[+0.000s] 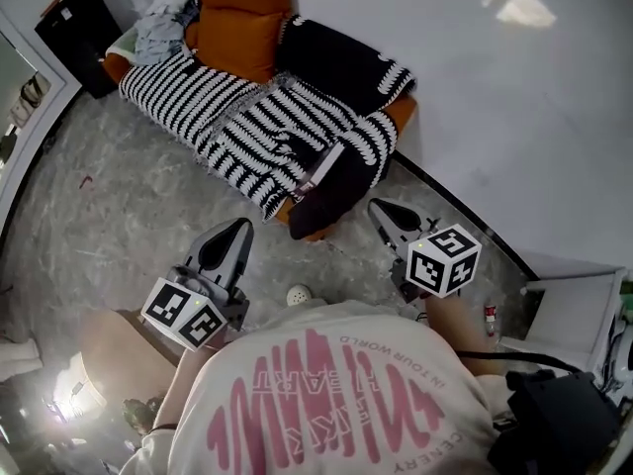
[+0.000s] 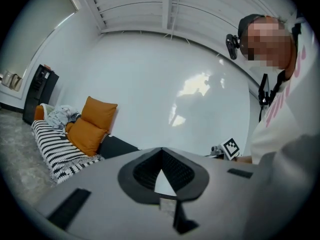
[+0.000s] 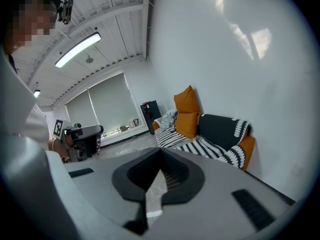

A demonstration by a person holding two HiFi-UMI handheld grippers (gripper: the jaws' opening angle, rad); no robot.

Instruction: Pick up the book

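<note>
The book (image 1: 318, 173) is thin with a pale cover. It lies on the near end of the sofa (image 1: 401, 112), on the black-and-white striped blanket (image 1: 242, 117) beside dark fabric (image 1: 336, 191). My left gripper (image 1: 240, 227) is over the floor, short of the sofa and to the book's lower left, shut with nothing in it. My right gripper (image 1: 376, 206) is just right of the dark fabric, near the sofa's corner, shut and empty. In the left gripper view the left gripper (image 2: 161, 149) points at the wall right of the sofa. In the right gripper view the right gripper (image 3: 160, 149) faces the sofa's length.
Orange cushions (image 1: 237, 18) and a heap of clothes (image 1: 163, 28) sit at the sofa's far end, with a black cabinet (image 1: 79, 33) beyond. A white wall (image 1: 514, 97) runs along the right. A white stand (image 1: 574, 305) is at the right, and a small white object (image 1: 299, 294) lies on the grey floor.
</note>
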